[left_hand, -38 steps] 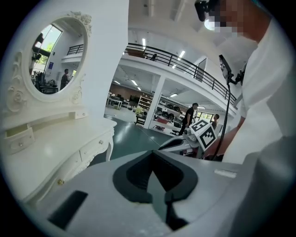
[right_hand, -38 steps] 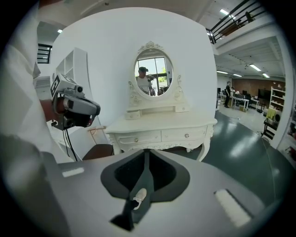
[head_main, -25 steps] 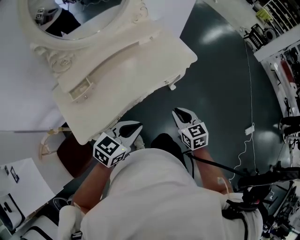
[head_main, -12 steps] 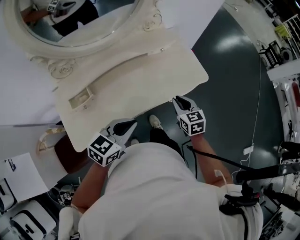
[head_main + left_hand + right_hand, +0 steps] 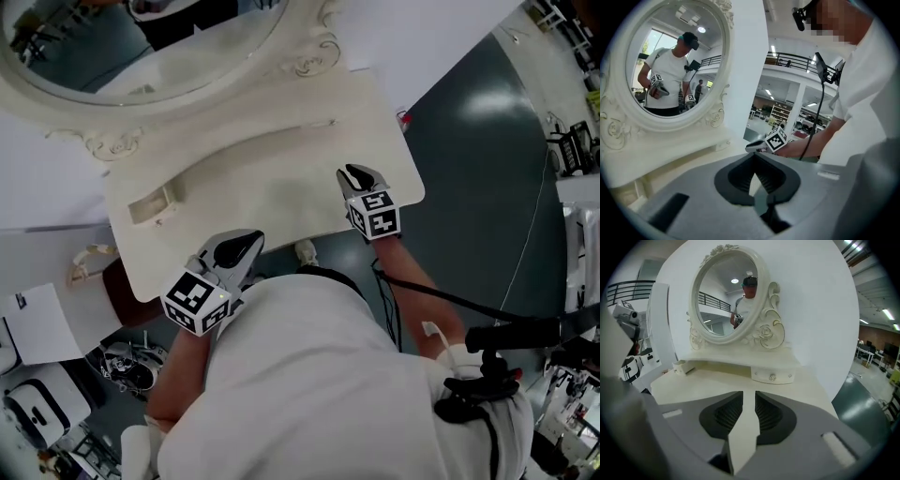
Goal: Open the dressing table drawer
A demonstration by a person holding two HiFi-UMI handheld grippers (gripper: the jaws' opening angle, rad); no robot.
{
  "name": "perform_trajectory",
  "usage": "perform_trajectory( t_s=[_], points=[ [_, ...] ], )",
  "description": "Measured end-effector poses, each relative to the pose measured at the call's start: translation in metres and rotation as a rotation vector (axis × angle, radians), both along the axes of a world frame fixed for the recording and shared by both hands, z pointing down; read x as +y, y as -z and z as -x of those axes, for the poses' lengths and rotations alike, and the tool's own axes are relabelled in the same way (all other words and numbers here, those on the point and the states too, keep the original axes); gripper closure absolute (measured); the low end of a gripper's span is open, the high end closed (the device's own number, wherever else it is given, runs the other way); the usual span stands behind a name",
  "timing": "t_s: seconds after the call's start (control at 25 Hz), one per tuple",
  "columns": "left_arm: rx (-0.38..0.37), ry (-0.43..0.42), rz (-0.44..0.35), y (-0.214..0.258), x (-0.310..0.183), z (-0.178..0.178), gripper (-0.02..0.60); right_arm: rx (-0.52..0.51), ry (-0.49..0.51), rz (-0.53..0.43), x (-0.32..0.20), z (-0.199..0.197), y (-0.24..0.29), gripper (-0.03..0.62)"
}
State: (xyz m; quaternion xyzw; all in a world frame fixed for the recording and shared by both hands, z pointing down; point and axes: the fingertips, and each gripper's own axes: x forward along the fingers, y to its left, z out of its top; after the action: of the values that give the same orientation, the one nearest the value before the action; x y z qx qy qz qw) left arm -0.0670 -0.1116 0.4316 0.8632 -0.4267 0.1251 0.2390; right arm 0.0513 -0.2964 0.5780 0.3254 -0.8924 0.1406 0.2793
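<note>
The cream dressing table [image 5: 281,202] stands against a white panel, with its oval mirror [image 5: 726,298] above. In the right gripper view a small closed drawer [image 5: 772,376] with a round knob sits under the mirror's right side. My right gripper [image 5: 352,174] hovers over the tabletop's right part and points at that drawer [image 5: 749,393]. Its jaws are opening, with nothing between them. My left gripper [image 5: 251,240] is near the table's front edge, its jaws together and empty [image 5: 756,155]. The left gripper view also shows the right gripper [image 5: 761,145].
A small open tray-like box [image 5: 150,206] sits on the table's left ledge [image 5: 680,366]. A brown stool [image 5: 127,298] stands at the table's left. White cases [image 5: 33,412] lie on the floor at lower left, and a thin cable [image 5: 530,234] runs over the dark floor to the right.
Both grippers have moved forward toward the table. The right one went from above the floor to over the tabletop, and its jaws have parted. The left one reached the front edge.
</note>
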Motion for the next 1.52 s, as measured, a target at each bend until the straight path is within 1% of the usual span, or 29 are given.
perform_trajectory(
  t_s=[0.2,0.4,0.72,1.0,1.24,1.52],
  points=[
    [-0.012,0.104,0.012,0.000,-0.019,0.008,0.581,0.021,0.021,0.018,-0.051,0.009,-0.026,0.496],
    [-0.043,0.156,0.030,-0.004,-0.029,0.015,0.580,0.033,0.014,0.034,-0.090,0.017,-0.047,0.471],
    [-0.067,0.228,0.055,-0.004,-0.033,0.026,0.580,0.017,-0.005,0.052,-0.128,0.035,-0.066,0.453],
    [-0.066,0.255,0.070,-0.006,-0.031,0.031,0.580,0.014,-0.009,0.044,-0.142,0.047,-0.068,0.450],
    [-0.069,0.253,0.074,-0.006,-0.034,0.032,0.580,0.028,-0.019,0.027,-0.147,0.049,-0.072,0.491],
    [-0.063,0.246,0.073,-0.008,-0.035,0.030,0.580,0.035,-0.022,0.025,-0.146,0.049,-0.072,0.495]
  ],
)
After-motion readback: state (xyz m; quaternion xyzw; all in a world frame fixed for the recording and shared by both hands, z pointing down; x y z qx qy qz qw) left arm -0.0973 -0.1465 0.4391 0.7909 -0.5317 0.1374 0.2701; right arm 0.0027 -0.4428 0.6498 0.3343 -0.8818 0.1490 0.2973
